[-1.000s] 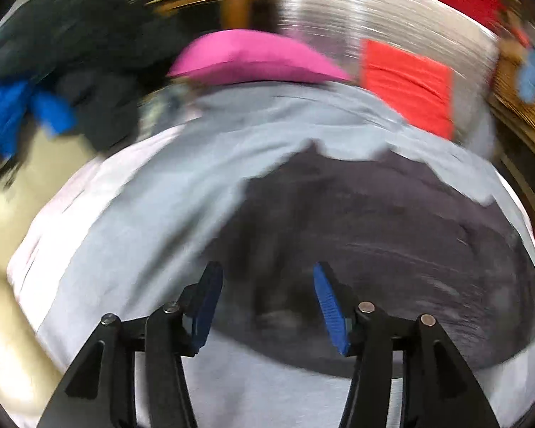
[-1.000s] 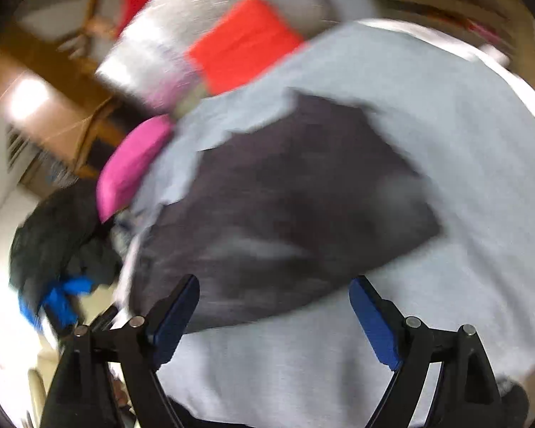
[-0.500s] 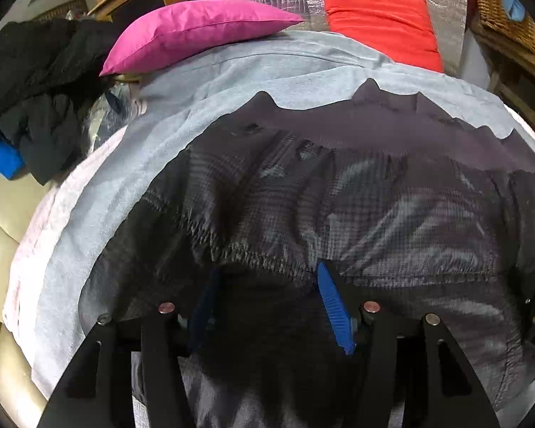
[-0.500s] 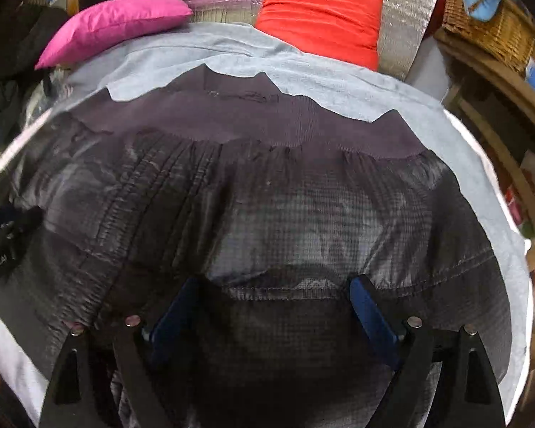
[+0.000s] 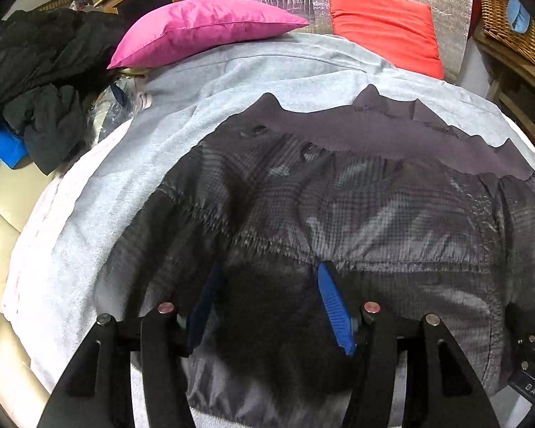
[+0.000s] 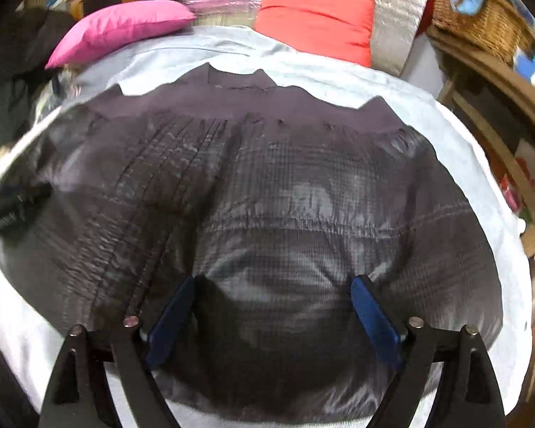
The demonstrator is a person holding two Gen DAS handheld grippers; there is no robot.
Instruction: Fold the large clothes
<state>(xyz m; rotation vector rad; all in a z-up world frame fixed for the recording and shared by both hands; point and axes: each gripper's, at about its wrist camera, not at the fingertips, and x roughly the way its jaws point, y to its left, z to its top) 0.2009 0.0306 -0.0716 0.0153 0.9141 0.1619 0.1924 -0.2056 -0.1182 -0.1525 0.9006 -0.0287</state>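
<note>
Left wrist view showed one dark quilted jacket (image 5: 356,214) spread flat on a pale grey sheet (image 5: 132,185), its ribbed hem toward two cushions, one pink cushion (image 5: 203,28) and one red cushion (image 5: 385,25). The left gripper (image 5: 267,299) stood over the jacket's near part, its fingers moderately apart with fabric bulging between them; whether they pinched it could not be told. Right wrist view showed the right gripper (image 6: 271,314) above the same jacket (image 6: 267,196), fingers spread wide, not pressing the cloth. One wicker basket (image 6: 481,25) stood at right.
</note>
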